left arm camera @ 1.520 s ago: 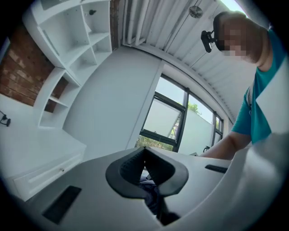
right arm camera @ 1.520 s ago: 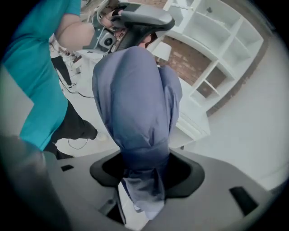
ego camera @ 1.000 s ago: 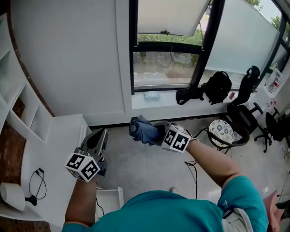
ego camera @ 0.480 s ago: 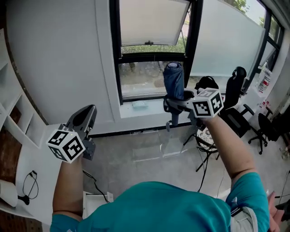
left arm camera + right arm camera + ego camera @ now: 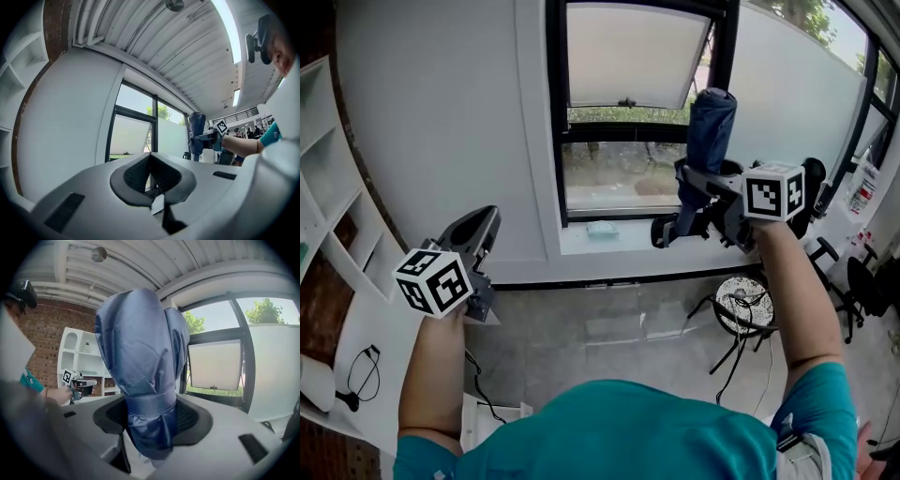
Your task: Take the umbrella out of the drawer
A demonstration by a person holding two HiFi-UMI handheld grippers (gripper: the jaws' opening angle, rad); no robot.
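Gripping the umbrella (image 5: 711, 127) around its lower half, the right gripper (image 5: 696, 186) has it up in the upper right of the head view, standing nearly upright in front of the window (image 5: 628, 94). The right gripper view confirms it: the jaws are clamped on blue fabric, biting just at the strap (image 5: 147, 406) that binds the folds, with the bundled canopy rising above and filling the middle of the frame.

Over at middle left, the left gripper (image 5: 483, 227) hangs level with its jaws pressed together and nothing between them. It is well apart from the umbrella.

I'd call the task all but done, because the umbrella is high in the air and free of any furniture. No drawer can be picked out for certain in these views.

To finish well, the hold should stay on that strapped waist, where the fabric is tight and won't slide. The top end sits near the dark window frame, so any swing wants to come inward, away from the glass. The free gripper could take the lower end if the bundle starts to tip.

As for writing, the umbrella shows no brand or label. The only print is the black-and-white square markers on the cubes (image 5: 773, 192), and they carry no letters.
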